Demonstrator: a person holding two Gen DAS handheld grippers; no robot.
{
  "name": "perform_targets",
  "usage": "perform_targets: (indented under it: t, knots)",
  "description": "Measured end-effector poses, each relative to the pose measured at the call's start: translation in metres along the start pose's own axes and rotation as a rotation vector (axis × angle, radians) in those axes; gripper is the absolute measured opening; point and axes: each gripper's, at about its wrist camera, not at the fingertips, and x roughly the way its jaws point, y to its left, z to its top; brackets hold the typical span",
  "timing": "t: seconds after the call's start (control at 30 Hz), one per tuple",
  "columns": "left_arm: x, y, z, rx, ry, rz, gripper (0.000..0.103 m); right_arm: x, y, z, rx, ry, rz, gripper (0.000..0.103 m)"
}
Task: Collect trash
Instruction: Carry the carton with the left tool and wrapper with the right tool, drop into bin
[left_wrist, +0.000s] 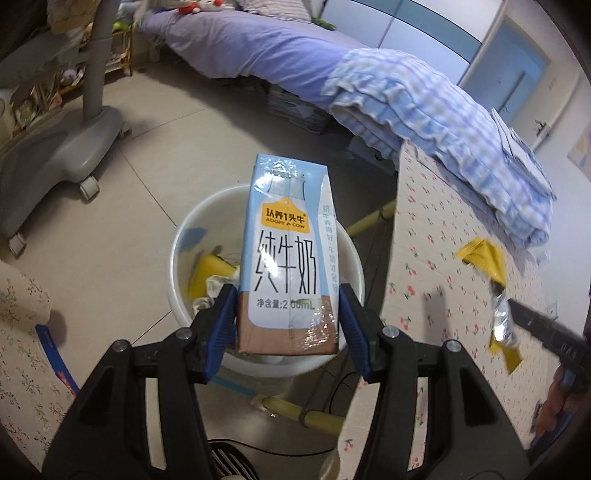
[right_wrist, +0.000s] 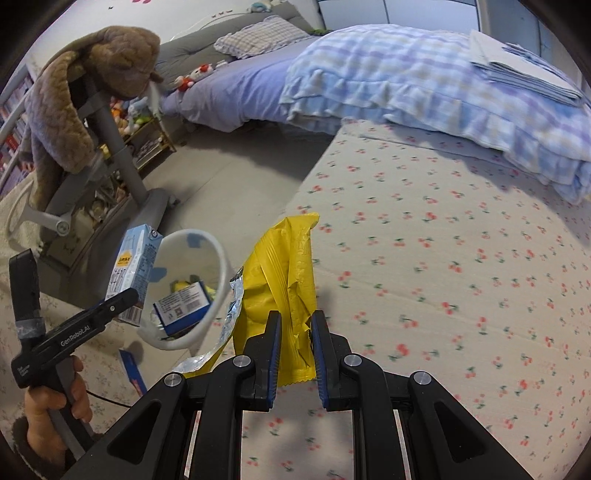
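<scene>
The left gripper (left_wrist: 288, 314) has its jaws clamped on the lower sides of a stiff, probably light milk carton (left_wrist: 290, 258) above the white bin (left_wrist: 177, 258) — the right gripper (right_wrist: 294, 345) pinches a crinkly, slippery yellow wrapper (right_wrist: 286, 280) over the worktop (right_wrist: 443, 258) — mid-body holds suit both

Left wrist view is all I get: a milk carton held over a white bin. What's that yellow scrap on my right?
Observer: A torn yellow wrapper, pinched in the right gripper above the cherry-print cover.
Operator: What's in the bin?
Observer: A blue and white box lies inside the bin, hidden behind your milk carton.
Operator: Who holds my gripper?
Observer: A bare hand grips the left gripper by its handle.
</scene>
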Motion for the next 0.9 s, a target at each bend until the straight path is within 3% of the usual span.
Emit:
perform_targets:
  t: [0.07,0.13,0.17,0.43,0.7,0.77,0.8,0.83,0.9]
  knots:
    - [0.004,0.001,0.007,-0.009,0.026,0.013,0.061,0.010,0.015,0.003,-0.009,0.004,0.017,0.017]
    - [0.003,0.002,0.010,-0.013,0.022,0.037,0.079,0.019,0.026,0.005,-0.019,0.004,0.029,0.017]
    - [0.001,0.003,0.011,-0.020,0.013,0.052,0.082,0.021,0.031,0.006,-0.024,0.004,0.034,0.017]
    - [-0.012,0.037,0.012,-0.070,0.033,0.154,0.084,0.058,0.076,0.018,-0.086,0.010,0.074,0.018]
    - [-0.016,0.052,0.017,-0.120,0.028,0.163,0.088,0.088,0.097,0.018,-0.107,0.022,0.140,0.023]
    - [-0.014,0.054,0.017,-0.121,0.033,0.177,0.088,0.090,0.099,0.020,-0.096,0.020,0.203,0.040]
    - [-0.014,0.054,0.017,-0.122,0.033,0.183,0.089,0.092,0.098,0.021,-0.074,0.028,0.223,0.060]
    - [-0.014,0.054,0.017,-0.122,0.034,0.187,0.089,0.092,0.097,0.021,-0.058,0.022,0.222,0.067]
    - [-0.013,0.055,0.017,-0.126,0.035,0.191,0.091,0.088,0.095,0.022,-0.056,0.003,0.218,0.067]
